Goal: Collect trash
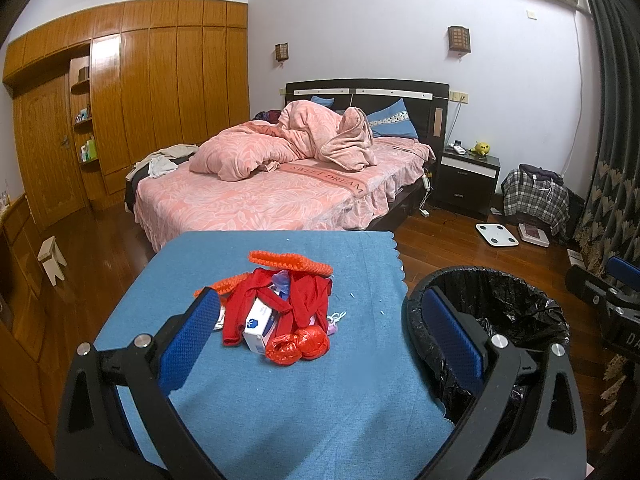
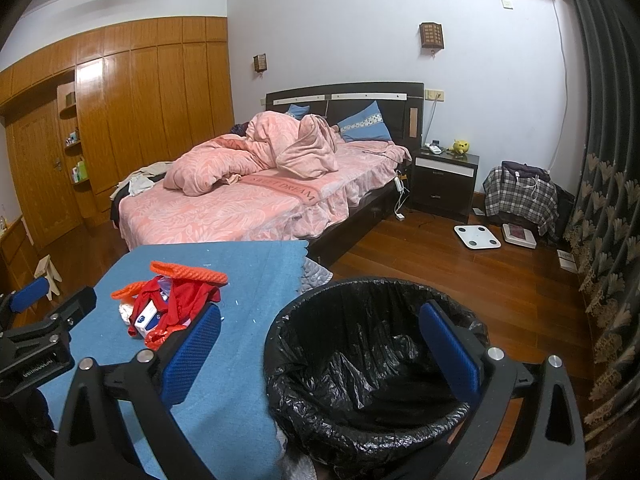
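A pile of trash lies on the blue tablecloth: red plastic bags, orange netting, and a white and blue box. The pile also shows in the right wrist view. A bin lined with a black bag stands right of the table; its rim shows in the left wrist view. My left gripper is open and empty, just short of the pile. My right gripper is open and empty above the bin's near rim.
A bed with pink bedding stands beyond the table. A dark nightstand, a white scale and a plaid-covered item sit on the wooden floor at right. A wooden wardrobe lines the left wall. A small stool stands at left.
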Motion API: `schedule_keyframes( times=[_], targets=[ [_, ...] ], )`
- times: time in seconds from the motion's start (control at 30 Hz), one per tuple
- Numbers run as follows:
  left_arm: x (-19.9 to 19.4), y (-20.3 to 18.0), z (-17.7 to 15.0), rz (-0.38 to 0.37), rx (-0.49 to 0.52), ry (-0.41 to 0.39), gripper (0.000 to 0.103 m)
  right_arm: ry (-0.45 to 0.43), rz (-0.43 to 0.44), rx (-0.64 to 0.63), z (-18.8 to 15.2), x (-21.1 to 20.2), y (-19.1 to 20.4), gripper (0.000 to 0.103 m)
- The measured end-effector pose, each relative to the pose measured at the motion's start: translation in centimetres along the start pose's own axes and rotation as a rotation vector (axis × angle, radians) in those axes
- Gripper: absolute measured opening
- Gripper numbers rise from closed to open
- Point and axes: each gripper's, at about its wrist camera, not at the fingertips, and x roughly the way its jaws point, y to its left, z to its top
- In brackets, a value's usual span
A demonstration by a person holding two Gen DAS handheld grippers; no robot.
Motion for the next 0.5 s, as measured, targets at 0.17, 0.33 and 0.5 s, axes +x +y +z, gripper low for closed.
schedule_keyframes(
  times=[0.17,0.33,0.5],
  targets=[
    [0.17,-0.06,-0.12,0.0,-0.001,0.0,0.098,0.002,-0.001,0.001,0.04,0.01,0.01,0.097],
    [0.16,-0.05,-0.12,0.0,-0.001,0.0,0.098,0.0,0.002,-0.001,-0.02,0.03,0.02,0.097],
    [-0.69,0.47,0.35,0.001,-0.011,0.005,0.098,0.003,0.006,-0.004,0.52,0.13,0.96,0.097]
  ],
)
